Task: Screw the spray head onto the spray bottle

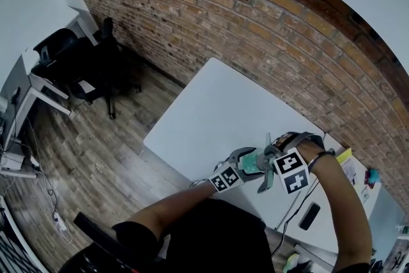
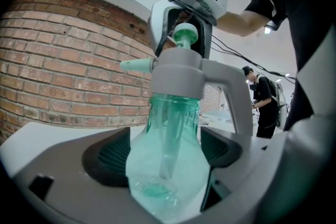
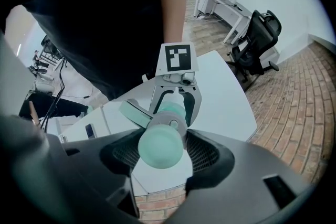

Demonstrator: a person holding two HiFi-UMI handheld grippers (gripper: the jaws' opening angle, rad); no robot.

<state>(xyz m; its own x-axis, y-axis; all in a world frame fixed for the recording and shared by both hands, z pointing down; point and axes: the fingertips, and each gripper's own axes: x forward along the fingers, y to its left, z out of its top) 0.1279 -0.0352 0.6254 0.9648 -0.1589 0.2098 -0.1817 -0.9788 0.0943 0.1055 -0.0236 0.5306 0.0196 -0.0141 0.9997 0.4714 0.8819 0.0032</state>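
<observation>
- The spray bottle (image 2: 168, 160) stands upright in your left gripper (image 3: 175, 107), long axis vertical and neck up. It hangs above the near edge of the white table (image 1: 217, 105).
- Your left gripper's jaws are closed on the bottle's wide clear-green body, one pad on each side.
- The grey spray head (image 2: 178, 73) sits on the neck. Its nozzle (image 2: 134, 65) points sideways toward the brick wall (image 1: 255, 29), and its handle (image 2: 236, 92) arcs down the opposite side.
- Your right gripper (image 2: 182, 39) comes straight down from above. Its jaws are closed around the top of the spray head, with the pale green pump knob (image 3: 160, 147) between them.
- Your two grippers sit close together, one gripping from the side and one from above.
- A dark flat object (image 1: 308, 215) lies on the table to your right, well apart from the bottle.
- An office chair (image 1: 89, 61) stands far off by the wall.
- A person (image 2: 261, 99) stands in the background.
</observation>
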